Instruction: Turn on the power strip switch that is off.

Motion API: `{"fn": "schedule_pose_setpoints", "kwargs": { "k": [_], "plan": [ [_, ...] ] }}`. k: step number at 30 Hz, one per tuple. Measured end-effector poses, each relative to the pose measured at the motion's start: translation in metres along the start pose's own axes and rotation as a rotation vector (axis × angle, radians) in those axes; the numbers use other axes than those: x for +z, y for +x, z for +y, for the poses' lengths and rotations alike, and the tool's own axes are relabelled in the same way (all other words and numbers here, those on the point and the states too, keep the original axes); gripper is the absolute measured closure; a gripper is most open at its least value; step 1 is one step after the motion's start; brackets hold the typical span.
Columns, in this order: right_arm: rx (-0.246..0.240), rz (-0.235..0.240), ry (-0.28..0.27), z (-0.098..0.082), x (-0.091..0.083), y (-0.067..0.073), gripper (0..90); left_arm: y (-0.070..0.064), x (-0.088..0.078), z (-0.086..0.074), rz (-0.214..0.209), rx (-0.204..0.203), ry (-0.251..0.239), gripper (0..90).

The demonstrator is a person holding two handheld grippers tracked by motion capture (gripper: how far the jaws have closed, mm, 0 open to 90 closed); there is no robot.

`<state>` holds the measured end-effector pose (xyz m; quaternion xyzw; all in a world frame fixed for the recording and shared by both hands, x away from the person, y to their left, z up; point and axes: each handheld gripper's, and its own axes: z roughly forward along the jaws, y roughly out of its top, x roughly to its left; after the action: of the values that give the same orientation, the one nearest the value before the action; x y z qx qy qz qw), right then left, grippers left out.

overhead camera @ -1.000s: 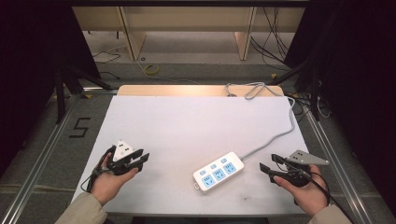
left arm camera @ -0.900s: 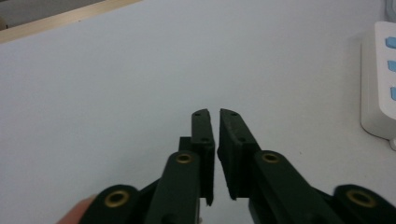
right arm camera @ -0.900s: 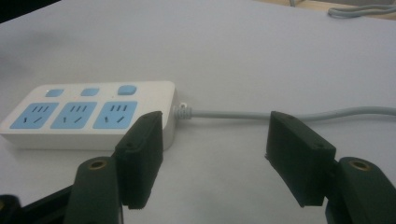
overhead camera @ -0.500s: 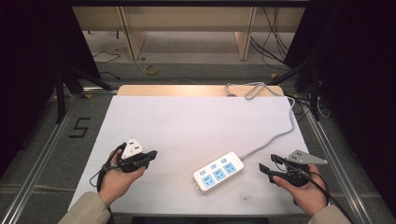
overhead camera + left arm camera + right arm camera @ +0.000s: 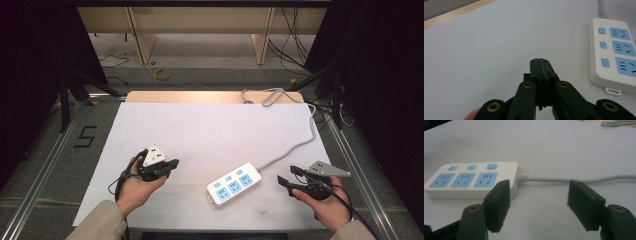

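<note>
A white power strip (image 5: 234,184) with three blue sockets and three blue switches lies on the white table (image 5: 210,130), near the front edge. It shows at the right of the left gripper view (image 5: 614,55) and at the left of the right gripper view (image 5: 471,178). Its grey cable (image 5: 295,145) runs off to the back right. My left gripper (image 5: 172,164) is shut with nothing in it, left of the strip and pointing toward it. My right gripper (image 5: 286,176) stands open to the right of the strip, its jaws apart over the cable (image 5: 579,179).
A loop of grey cable (image 5: 265,95) lies at the table's back edge on a wooden strip. The floor beside the table's left edge bears a marked "5" (image 5: 86,136). Metal rails run along both sides.
My left gripper has moved right, toward the power strip. The right gripper and the strip have stayed put.
</note>
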<state>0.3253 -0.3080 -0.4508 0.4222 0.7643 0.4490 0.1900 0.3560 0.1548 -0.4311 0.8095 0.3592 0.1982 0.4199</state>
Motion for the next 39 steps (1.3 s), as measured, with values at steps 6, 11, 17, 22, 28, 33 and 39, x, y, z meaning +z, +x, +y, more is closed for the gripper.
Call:
{"fn": "schedule_pose_setpoints", "kwargs": {
  "k": [6,11,17,22,28,33,39],
  "plan": [
    [0.003,0.001,0.004,-0.001,0.001,0.0,34.5,-0.003,0.005,0.008,-0.014,0.006,-0.009,89.7],
    [0.003,0.0,0.006,-0.001,0.0,0.0,34.1,-0.005,0.01,0.012,-0.021,0.007,-0.008,89.7],
    [0.002,-0.002,0.009,-0.002,0.0,-0.001,33.8,-0.007,0.015,0.017,-0.031,0.02,-0.003,89.7],
    [0.009,-0.005,0.011,-0.004,-0.003,-0.001,33.4,-0.011,0.021,0.022,-0.047,0.034,0.002,89.7],
    [0.01,-0.009,0.014,-0.005,-0.004,-0.001,33.1,-0.017,0.026,0.028,-0.063,0.047,0.001,89.8],
    [0.012,-0.01,0.012,-0.006,-0.005,-0.001,33.1,-0.019,0.03,0.031,-0.072,0.05,-0.001,89.8],
    [0.013,-0.012,0.009,-0.006,-0.006,-0.001,33.0,-0.022,0.033,0.035,-0.079,0.068,0.0,89.8]
  ]
}}
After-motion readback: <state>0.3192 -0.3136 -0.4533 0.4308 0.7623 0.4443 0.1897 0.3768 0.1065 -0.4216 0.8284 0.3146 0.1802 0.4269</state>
